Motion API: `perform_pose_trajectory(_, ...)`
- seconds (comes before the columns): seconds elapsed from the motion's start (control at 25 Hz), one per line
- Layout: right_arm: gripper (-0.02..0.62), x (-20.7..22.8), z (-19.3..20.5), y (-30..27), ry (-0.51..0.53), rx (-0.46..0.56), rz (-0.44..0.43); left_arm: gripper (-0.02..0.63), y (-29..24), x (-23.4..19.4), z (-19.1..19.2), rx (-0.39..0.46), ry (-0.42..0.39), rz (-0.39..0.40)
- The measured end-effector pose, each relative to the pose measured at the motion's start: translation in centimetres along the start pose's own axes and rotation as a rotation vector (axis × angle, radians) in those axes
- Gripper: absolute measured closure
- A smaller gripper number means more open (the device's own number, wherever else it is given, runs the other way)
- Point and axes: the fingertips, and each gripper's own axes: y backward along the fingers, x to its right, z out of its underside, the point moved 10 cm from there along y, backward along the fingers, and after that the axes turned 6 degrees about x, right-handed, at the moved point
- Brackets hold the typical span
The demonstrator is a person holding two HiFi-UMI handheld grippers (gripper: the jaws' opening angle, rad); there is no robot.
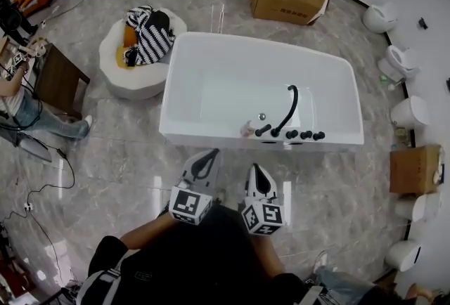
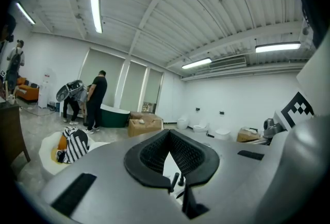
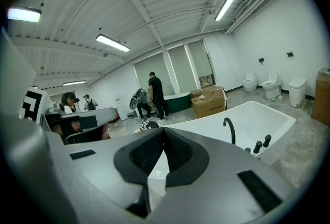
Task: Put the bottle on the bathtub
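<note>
Bathtub [image 1: 184,133] fills the middle of the head view: a long rectangular basin, glossy white and hard, most likely acrylic or enamel, with a broad flat rim. It stands on grey marbled floor [image 1: 119,163] that shines like polished stone. On the near rim a slim black faucet [image 1: 290,108] arches over the basin, with a row of stubby black knobs [image 1: 299,134] at its foot. Just left of them lies a small pale, rounded thing touching the rim. It is too small to be sure of, but I take it for the bottle [image 1: 247,129]. That flat ledge beside the fittings is a sensible resting place, level and wide enough to keep it from rolling into the basin. The left gripper [image 1: 209,156] and the right gripper [image 1: 254,171] are held close to the person's body, well apart from the tub. Each one's own view shows its ribbed black pads pressed together at the tips with nothing between them. With both empty and clear of the rim, the placing looks done.
</note>
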Motion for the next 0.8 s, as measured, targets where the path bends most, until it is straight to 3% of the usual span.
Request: perform_pose_trajectory(0.8,0.586,-0.15,-0.09,0.45,-0.003,0.025,-0.012,0.591,0.18,0.3,0.04,0.001,0.001,0.009)
